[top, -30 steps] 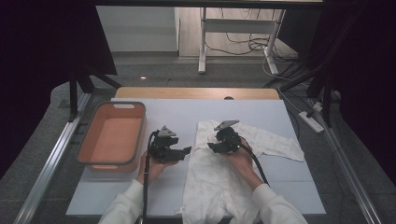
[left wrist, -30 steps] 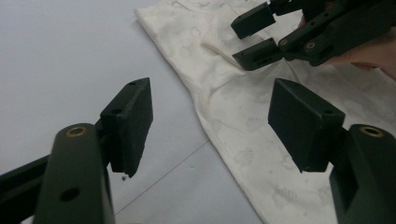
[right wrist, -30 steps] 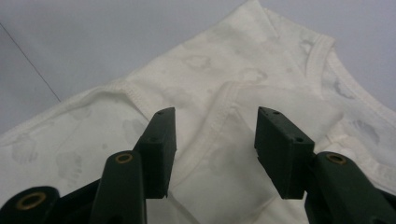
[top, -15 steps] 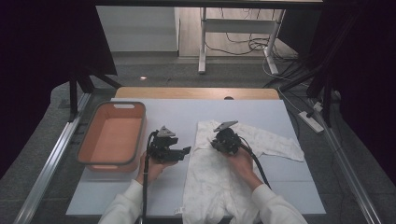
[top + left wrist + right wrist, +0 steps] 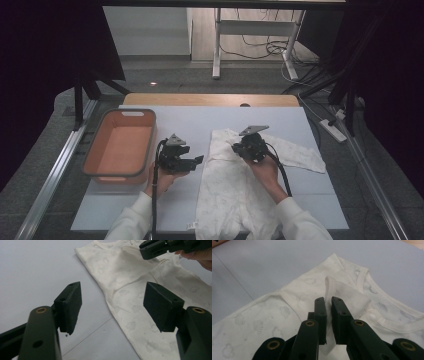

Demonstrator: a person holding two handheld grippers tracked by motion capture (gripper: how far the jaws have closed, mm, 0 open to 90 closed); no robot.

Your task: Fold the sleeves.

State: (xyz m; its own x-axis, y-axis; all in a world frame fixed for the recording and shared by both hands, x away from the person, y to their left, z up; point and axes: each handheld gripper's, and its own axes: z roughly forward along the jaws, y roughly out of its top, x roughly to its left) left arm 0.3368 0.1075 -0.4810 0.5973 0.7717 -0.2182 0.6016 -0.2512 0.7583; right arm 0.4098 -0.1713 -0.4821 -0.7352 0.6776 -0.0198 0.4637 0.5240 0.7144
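Evidently the right gripper [image 5: 328, 315] has just been closing, and its jaws now pinch a fold of the white garment [image 5: 235, 190] near the neckline, presumably to lift that layer clear of the one beneath. The garment lies spread on the pale table [image 5: 190, 125] in front of the person, one sleeve trailing off to the right. The left gripper [image 5: 112, 305] waits with jaws wide apart and nothing between them, aimed at the garment's edge, likely ready to take a second hold. An orange bin [image 5: 120, 147] stands off to the left.
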